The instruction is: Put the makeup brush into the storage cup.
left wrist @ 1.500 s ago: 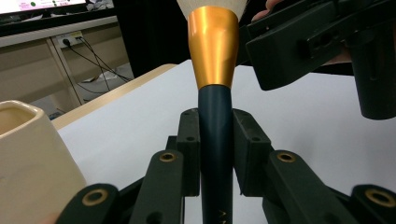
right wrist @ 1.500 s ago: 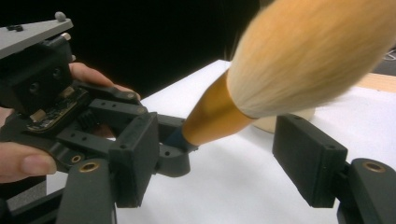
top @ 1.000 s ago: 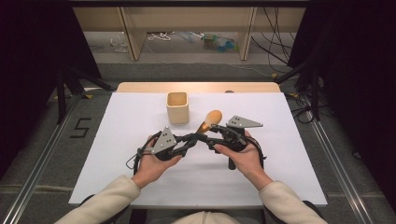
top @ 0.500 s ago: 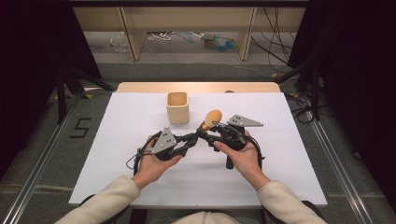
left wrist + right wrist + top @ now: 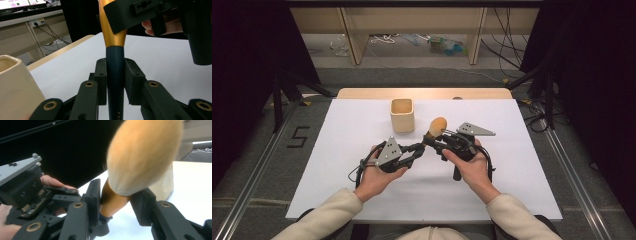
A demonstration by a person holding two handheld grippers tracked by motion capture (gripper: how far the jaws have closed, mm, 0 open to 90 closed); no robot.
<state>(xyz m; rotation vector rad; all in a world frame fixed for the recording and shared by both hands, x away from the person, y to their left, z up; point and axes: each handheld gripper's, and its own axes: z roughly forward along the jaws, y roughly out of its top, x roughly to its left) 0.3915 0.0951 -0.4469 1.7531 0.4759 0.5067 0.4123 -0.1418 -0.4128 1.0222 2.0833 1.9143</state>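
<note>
While the white table [image 5: 337, 165] takes up most of the middle of the frame, one beige cup [image 5: 402, 115] stands above centre, with a "5" marked on the floor at left. One makeup brush [image 5: 436, 127] sits dead centre: left gripper [image 5: 416, 150] clamped on its dark handle, right gripper [image 5: 434, 143] just closed onto the gold ferrule. Handle lettering's too cut off to read.
</note>
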